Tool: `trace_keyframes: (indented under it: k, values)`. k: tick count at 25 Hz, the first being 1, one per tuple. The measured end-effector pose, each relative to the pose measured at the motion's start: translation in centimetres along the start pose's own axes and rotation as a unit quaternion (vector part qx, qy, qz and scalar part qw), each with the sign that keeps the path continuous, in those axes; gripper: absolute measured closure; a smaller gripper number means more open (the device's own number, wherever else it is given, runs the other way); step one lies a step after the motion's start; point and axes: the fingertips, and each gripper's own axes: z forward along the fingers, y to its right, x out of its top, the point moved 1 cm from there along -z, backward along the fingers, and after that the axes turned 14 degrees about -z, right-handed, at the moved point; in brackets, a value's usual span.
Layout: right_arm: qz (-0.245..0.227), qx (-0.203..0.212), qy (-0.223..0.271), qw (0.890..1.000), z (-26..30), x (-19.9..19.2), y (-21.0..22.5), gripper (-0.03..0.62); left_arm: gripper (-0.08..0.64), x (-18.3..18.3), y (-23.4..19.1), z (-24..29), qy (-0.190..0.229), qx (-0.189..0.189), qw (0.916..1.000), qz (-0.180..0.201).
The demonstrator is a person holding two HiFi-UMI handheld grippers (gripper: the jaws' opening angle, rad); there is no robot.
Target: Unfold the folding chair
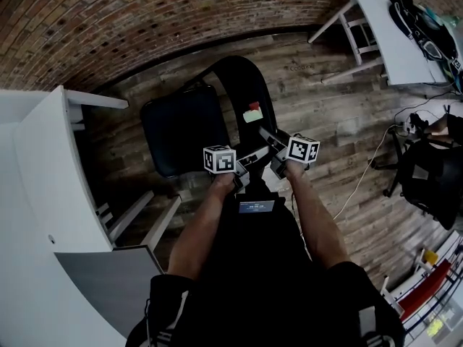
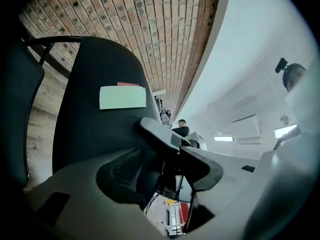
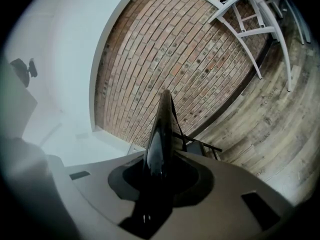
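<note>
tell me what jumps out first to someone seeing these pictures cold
A black folding chair stands in the middle of the head view, with a pale green label on its backrest. The right gripper is clamped on the backrest's thin edge, and the left gripper is open right beside it. A brick wall curves across the top.

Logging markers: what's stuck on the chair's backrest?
On the backrest: a pale green label overlapping a red label, which is mostly covered. Print unreadable.
</note>
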Motion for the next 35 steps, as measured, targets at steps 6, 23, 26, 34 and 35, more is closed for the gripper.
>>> trace_keyframes:
  k: [6, 23, 26, 34, 35]
  values:
    - [0.003, -0.004, 0.006, 1.0, 0.2, 0.4, -0.9, 0.489, 0.302, 0.1, 0.2, -0.6, 0.004, 0.002, 1.0, 0.0]
    - [0.002, -0.012, 0.006, 1.0, 0.8, 0.1, -1.7, 0.489, 0.302, 0.4, 0.9, -1.7, 0.01, -0.018, 0.9998, -0.009]
    - [0.003, -0.011, 0.003, 1.0, 1.1, -0.2, -2.2, 0.488, 0.301, 0.2, 1.2, -2.4, 0.008, -0.02, 0.9997, -0.01]
    - [-0.003, -0.008, 0.002, 1.0, 3.4, -1.7, -4.9, 0.48, 0.301, 0.3, 0.5, -6.1, 0.016, -0.021, 0.9997, -0.002]
    - [-0.003, -0.008, 0.001, 1.0, 3.7, -2.0, -5.2, 0.479, 0.301, 0.3, 0.6, -6.5, 0.015, -0.022, 0.9996, -0.001]
